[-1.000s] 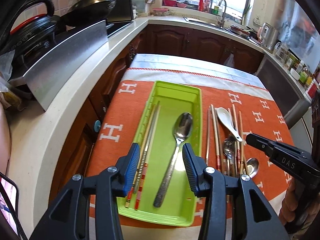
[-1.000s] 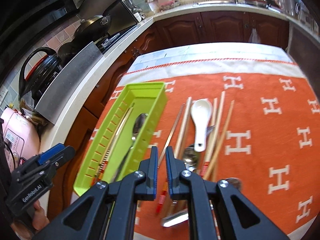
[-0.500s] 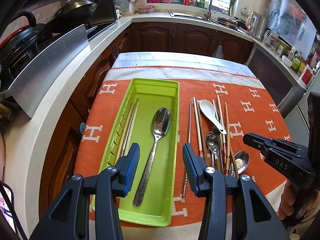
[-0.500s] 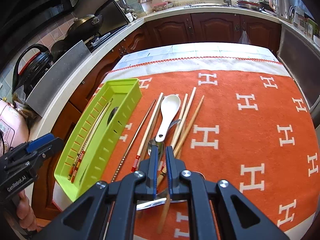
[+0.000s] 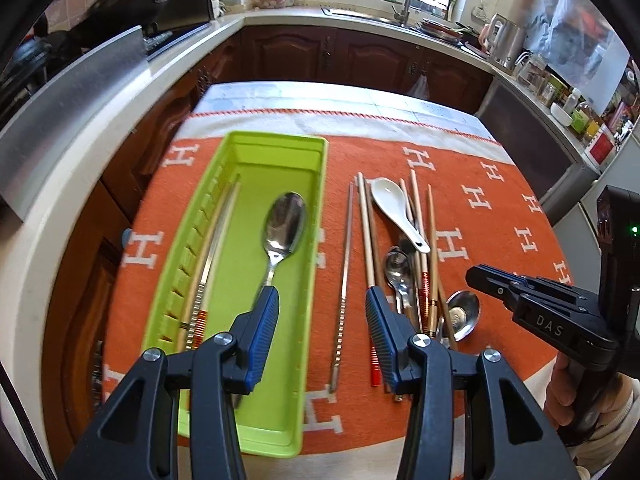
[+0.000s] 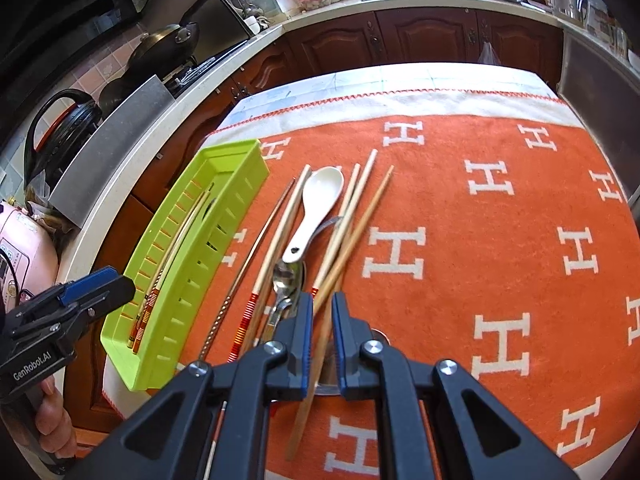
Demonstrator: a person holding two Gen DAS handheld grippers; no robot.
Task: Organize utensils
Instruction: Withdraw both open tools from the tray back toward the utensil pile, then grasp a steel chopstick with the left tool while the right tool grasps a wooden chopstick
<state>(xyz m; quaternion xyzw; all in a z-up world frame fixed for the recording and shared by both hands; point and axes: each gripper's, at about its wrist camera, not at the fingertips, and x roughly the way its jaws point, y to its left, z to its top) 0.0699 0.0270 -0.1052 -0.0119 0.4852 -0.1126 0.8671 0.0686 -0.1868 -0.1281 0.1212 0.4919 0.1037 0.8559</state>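
Both grippers had swung from the green tray (image 5: 316,216) to the loose pile: right gripper (image 6: 322,320) jaws nearly closed over a wooden chopstick (image 6: 348,248), left gripper (image 5: 322,312) jaws open, empty.

You are looking at an orange cloth (image 5: 472,184) patterned with white H letters and edged by a pale band with red stitching. On it sits a lime-green tray (image 5: 276,140) holding a silver spoon (image 5: 282,224). Beside the tray lie tan chopsticks (image 6: 280,236) with red-and-orange striped ends, and a white ceramic spoon (image 6: 320,200). Both of your grippers are black with blue pads (image 5: 262,320).
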